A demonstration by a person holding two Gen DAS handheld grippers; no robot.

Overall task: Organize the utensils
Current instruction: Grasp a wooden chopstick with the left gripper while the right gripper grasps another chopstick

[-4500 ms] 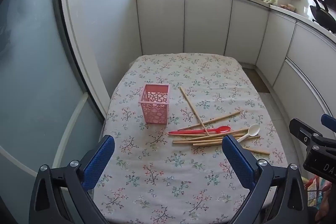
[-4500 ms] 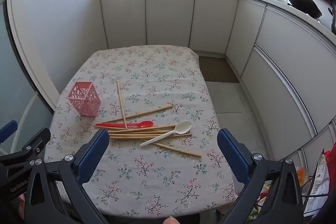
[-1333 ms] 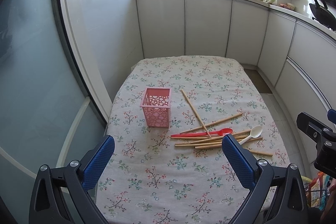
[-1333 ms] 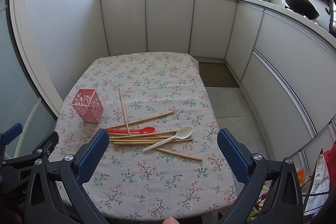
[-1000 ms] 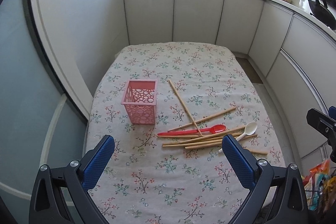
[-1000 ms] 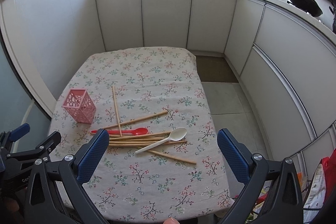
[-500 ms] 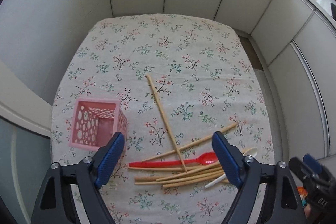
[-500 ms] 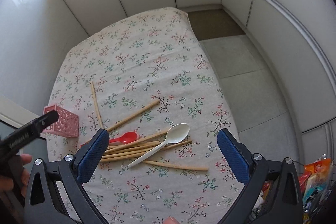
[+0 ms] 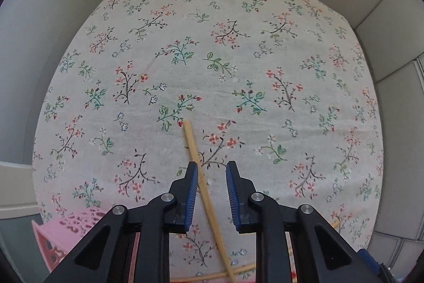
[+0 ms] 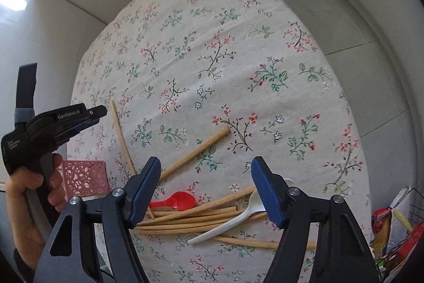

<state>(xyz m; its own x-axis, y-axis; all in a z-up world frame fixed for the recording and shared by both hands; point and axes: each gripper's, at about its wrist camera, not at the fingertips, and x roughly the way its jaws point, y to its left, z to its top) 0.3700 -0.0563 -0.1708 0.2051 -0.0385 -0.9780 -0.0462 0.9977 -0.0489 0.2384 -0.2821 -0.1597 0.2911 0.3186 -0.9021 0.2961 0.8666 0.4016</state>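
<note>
The left gripper [image 9: 211,171] is closing around a chopstick [image 9: 196,159], pads not yet touching; the right gripper [image 10: 205,167] is closing, empty, above the spoons [image 10: 233,216].

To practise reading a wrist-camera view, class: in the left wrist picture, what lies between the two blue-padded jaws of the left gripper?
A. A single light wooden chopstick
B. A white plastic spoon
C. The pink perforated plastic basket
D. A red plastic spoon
A: the single light wooden chopstick runs up between the closing jaws of the left gripper, close to the left pad, flat on the floral tablecloth.
</note>
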